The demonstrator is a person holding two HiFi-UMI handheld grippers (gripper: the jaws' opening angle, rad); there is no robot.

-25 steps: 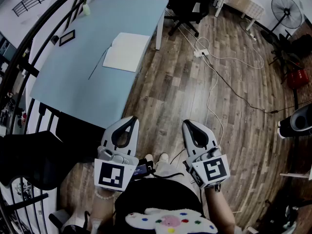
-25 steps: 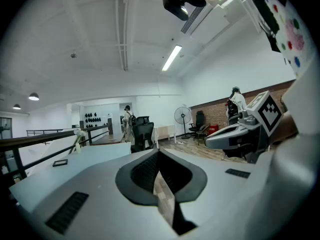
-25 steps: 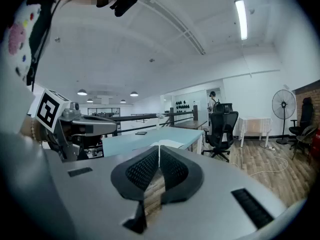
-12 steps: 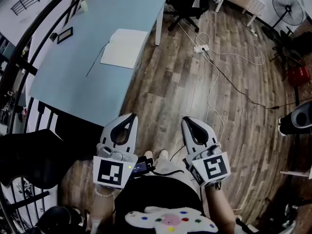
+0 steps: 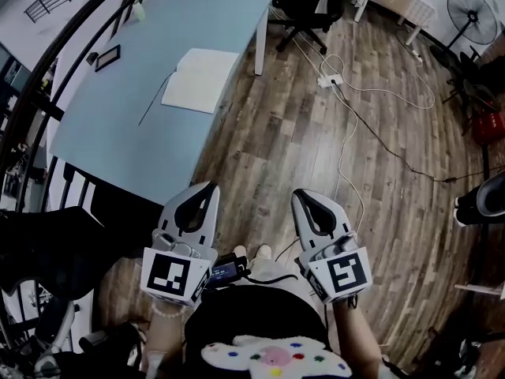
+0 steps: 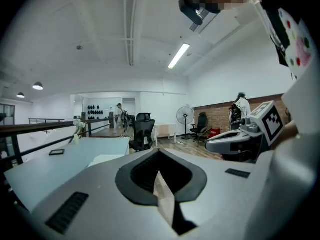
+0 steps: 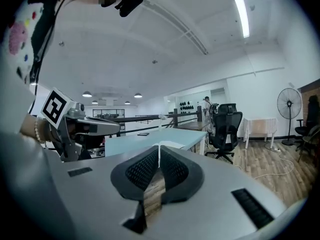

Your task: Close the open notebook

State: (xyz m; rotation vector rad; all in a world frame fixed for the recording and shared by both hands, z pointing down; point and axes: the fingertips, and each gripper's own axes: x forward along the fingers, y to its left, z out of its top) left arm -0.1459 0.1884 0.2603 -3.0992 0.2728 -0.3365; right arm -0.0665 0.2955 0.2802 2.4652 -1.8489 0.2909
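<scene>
The 2 tongs are closed and empty: the left tongs (image 5: 203, 188) and right tongs (image 5: 303, 195) hang side by side above the brown wooden plank floor (image 5: 316, 133). The open white paper notebook (image 5: 199, 80) lies flat near the right edge of the pale blue rectangular counter (image 5: 118, 125), well apart from both.

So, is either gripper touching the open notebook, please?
No, the left gripper and right gripper hang over the wooden floor, apart from the notebook lying on the table.
</scene>
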